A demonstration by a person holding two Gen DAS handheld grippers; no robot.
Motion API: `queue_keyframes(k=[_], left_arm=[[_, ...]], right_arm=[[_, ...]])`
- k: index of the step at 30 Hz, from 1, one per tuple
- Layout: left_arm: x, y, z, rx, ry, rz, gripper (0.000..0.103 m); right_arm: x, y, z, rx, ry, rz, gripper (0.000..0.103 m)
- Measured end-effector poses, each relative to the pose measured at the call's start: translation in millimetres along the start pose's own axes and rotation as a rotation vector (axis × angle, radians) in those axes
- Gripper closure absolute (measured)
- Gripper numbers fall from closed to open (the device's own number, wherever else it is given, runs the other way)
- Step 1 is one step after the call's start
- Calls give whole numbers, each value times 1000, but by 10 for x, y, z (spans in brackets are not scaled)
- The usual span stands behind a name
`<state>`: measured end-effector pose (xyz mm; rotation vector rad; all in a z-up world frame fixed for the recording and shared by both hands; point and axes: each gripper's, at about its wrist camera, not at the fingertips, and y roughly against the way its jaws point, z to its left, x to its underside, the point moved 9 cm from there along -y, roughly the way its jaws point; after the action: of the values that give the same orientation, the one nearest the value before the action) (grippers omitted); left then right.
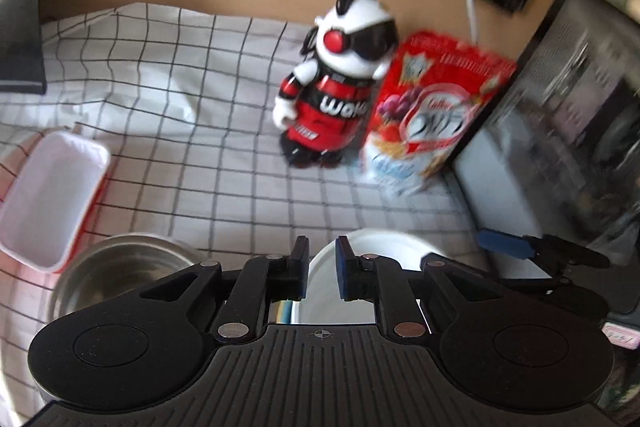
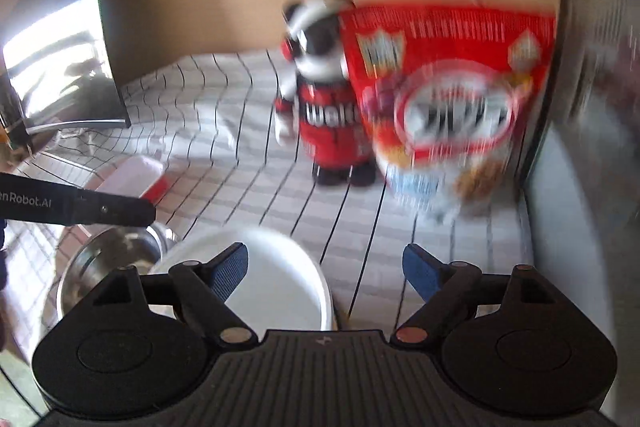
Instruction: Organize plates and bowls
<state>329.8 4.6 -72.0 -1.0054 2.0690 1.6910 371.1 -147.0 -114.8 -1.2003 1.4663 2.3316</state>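
1. The toy robot figure (image 1: 334, 83) at twelve o'clock from my left gripper (image 1: 323, 269) wears a red and black torso with white letters reading "WOK" before its arm cuts the word off; from my right wrist camera the same lettering is too smeared to read.
2. The red cereal bag (image 1: 438, 107) leans just beside the figure, at one o'clock. Its round white badge carries writing, but blur defeats me in both views.
3. The other tool's black arm (image 2: 76, 207), seen at nine o'clock in the right view, is printed "nRobot.AI" (the start runs off the frame edge).
4. The white bowl (image 1: 384, 247) sits on the checked tablecloth (image 1: 160, 107) directly under my left gripper, and its rim rises into the narrow gap between the two pads. I cannot tell whether the pads actually pinch it. I see nothing inside it.
5. My right gripper (image 2: 326, 269) is spread wide, gripping nothing, with the same white bowl below its left finger at about ten o'clock.
6. The steel bowl (image 1: 120, 267) stands touching or just beside the white one, at nine o'clock from my left gripper, with only its shiny interior showing.
7. The white rectangular tub with a red base (image 1: 52, 195) lies farther out at ten o'clock, its inside bare.
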Motion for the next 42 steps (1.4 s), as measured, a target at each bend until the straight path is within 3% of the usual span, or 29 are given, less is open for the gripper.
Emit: queue_keyframes(k=[4,7,13,15,17,20,22,24,28,33,36,42], left_arm=[[144,-229,-73,-128,-50,88,85],[263,-393,-39,-224,-70,150,81],[363,-550,-25,-237,-56,195,77],[353,-585,-29,-231,-59,201,75],[328,-628,-24,-213,-61,219,73],[271,-689,46,-150,-50,286,68],[245,-733,103,-131,-74,322,53],[260,-786,138,-138,-109,342,47],[337,-897,159,-95,-119,386,50],[419,-991,78,-7,-143,412,53],[479,-1075,51,6,-180,440,50],[468,-1117,33,43,-155,442,50]], right_arm=[[258,-206,-60,-49,-31,77,20],[407,-292,-80,-60,-20,117,30],[483,-396,-209,-41,-28,146,34],[472,-430,-301,-9,-30,149,35],[469,-474,-357,-30,-58,165,34],[478,-472,-377,-35,-87,180,34],[488,-463,-378,-27,-99,182,34],[503,-469,-387,-21,-126,191,34],[552,-432,-357,-11,-169,209,35],[698,-466,-171,-91,-239,272,38],[725,-534,-105,-100,-273,281,41],[747,-577,20,-175,-319,288,42]])
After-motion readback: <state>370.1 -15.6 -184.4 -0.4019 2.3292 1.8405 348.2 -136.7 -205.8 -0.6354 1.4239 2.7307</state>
